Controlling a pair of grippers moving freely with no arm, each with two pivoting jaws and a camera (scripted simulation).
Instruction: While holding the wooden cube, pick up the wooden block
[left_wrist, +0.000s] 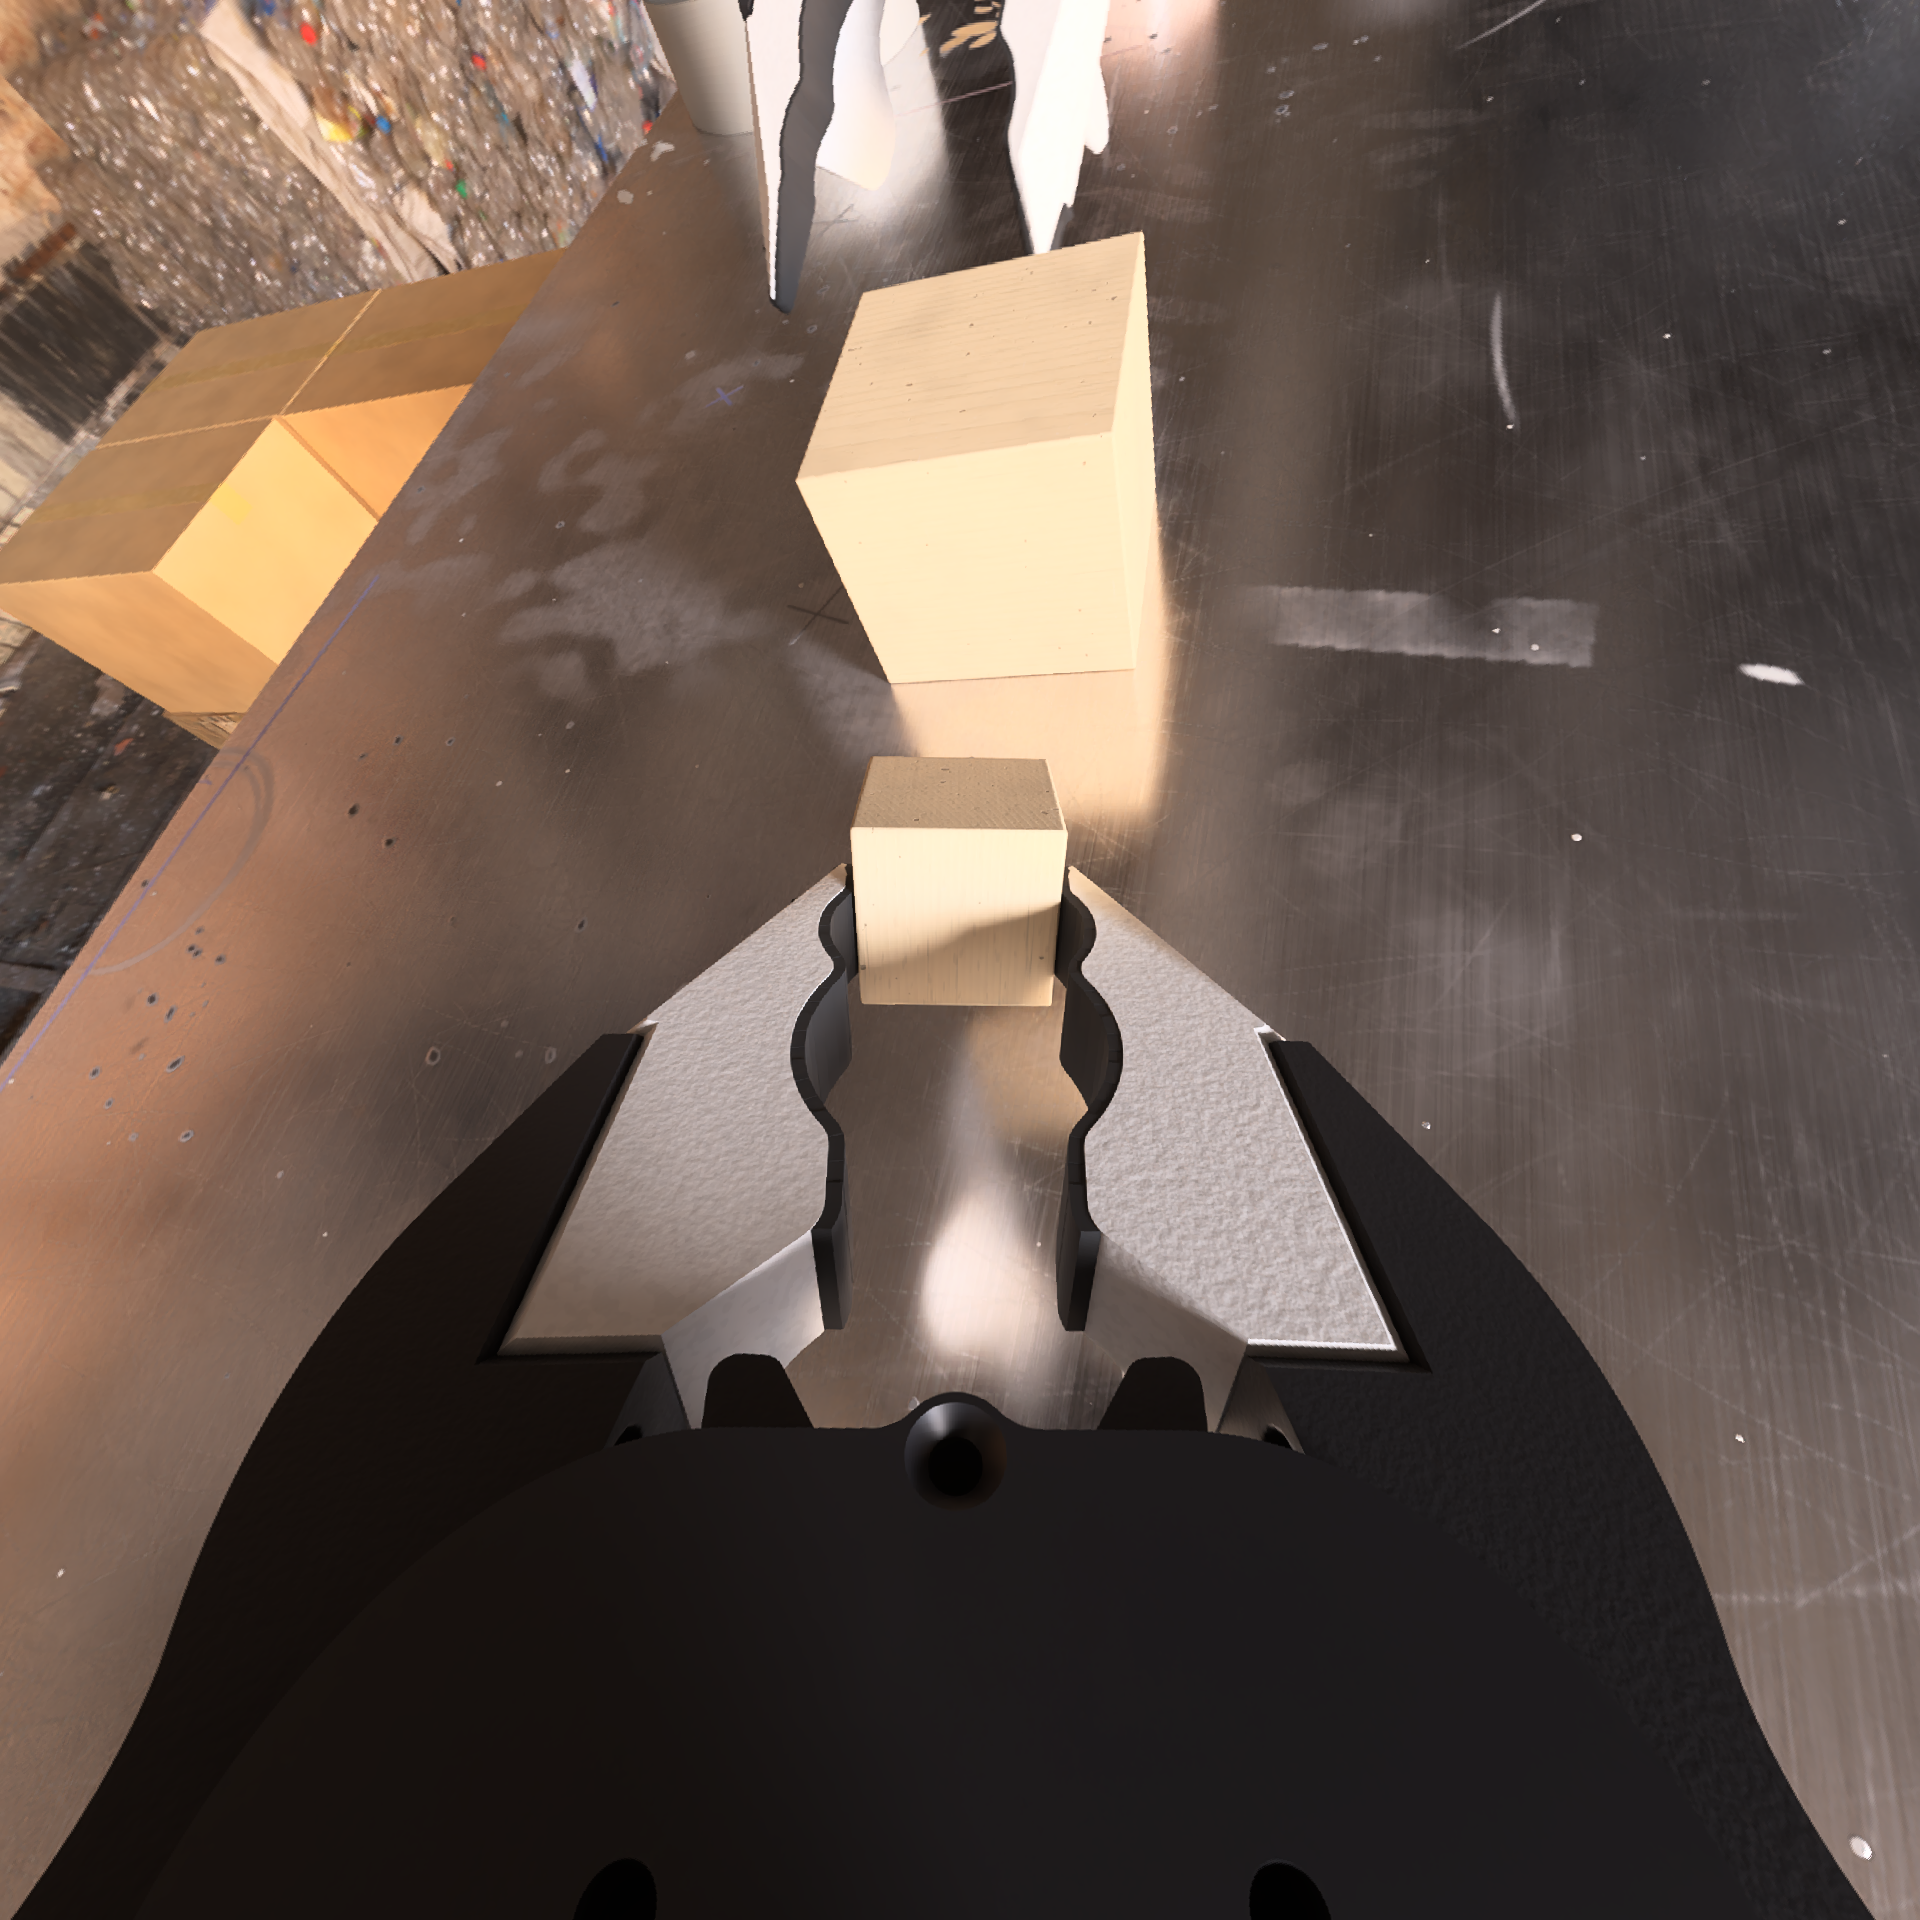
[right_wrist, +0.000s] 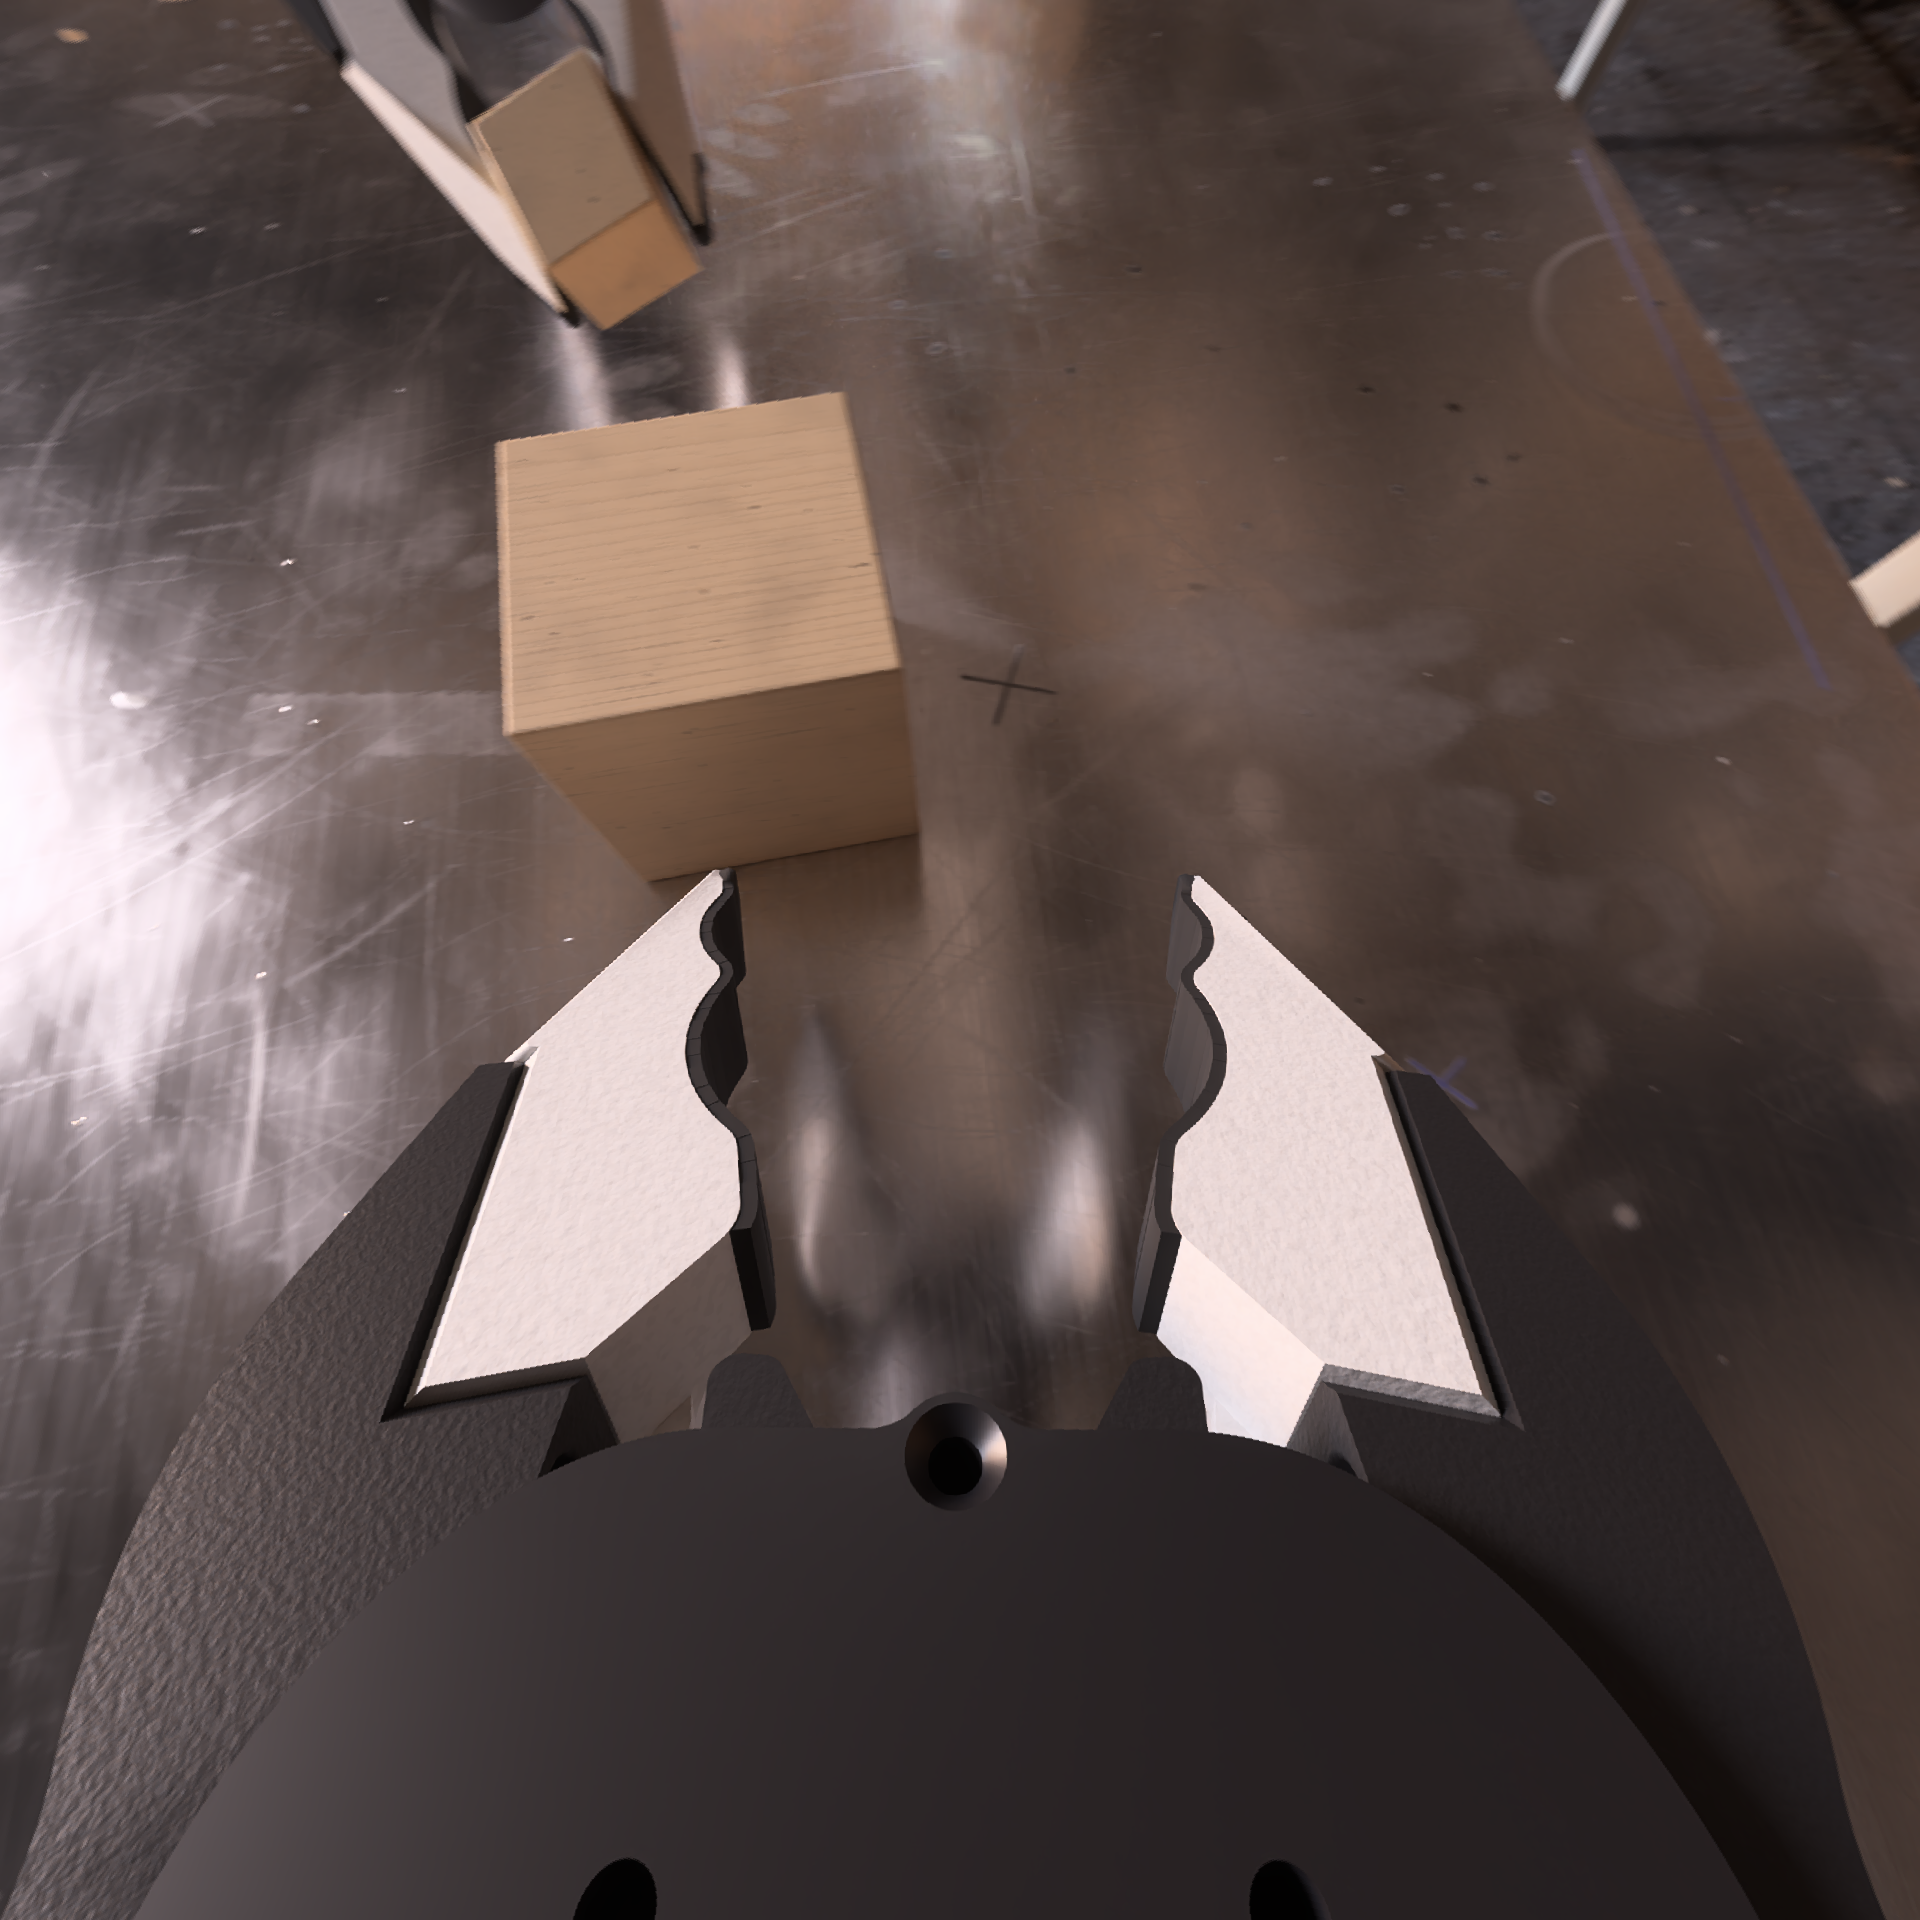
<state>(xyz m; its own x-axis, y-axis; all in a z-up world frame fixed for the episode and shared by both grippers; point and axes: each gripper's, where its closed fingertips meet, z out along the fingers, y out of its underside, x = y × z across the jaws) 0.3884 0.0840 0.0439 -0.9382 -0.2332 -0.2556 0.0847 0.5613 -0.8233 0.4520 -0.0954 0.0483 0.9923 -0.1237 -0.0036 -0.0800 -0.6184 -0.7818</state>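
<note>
Scratched metal table (right_wrist: 1351, 520); wooden block (right_wrist: 696, 634) upright; left gripper (left_wrist: 958, 883) clamps wooden cube (left_wrist: 956, 904).

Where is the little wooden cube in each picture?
Left wrist view: wooden cube sits mid-picture, pinched between the left gripper fingers.
Right wrist view: same cube, top left, far off, held above the table.
Shared landmark: the bigger wooden block shows in both.

The small pale wooden cube (left_wrist: 958, 894) is pinched off the scratched metal worktop (left_wrist: 1455, 935), while the larger pale wooden block (left_wrist: 987, 468) stands flat on it just beyond.
</note>
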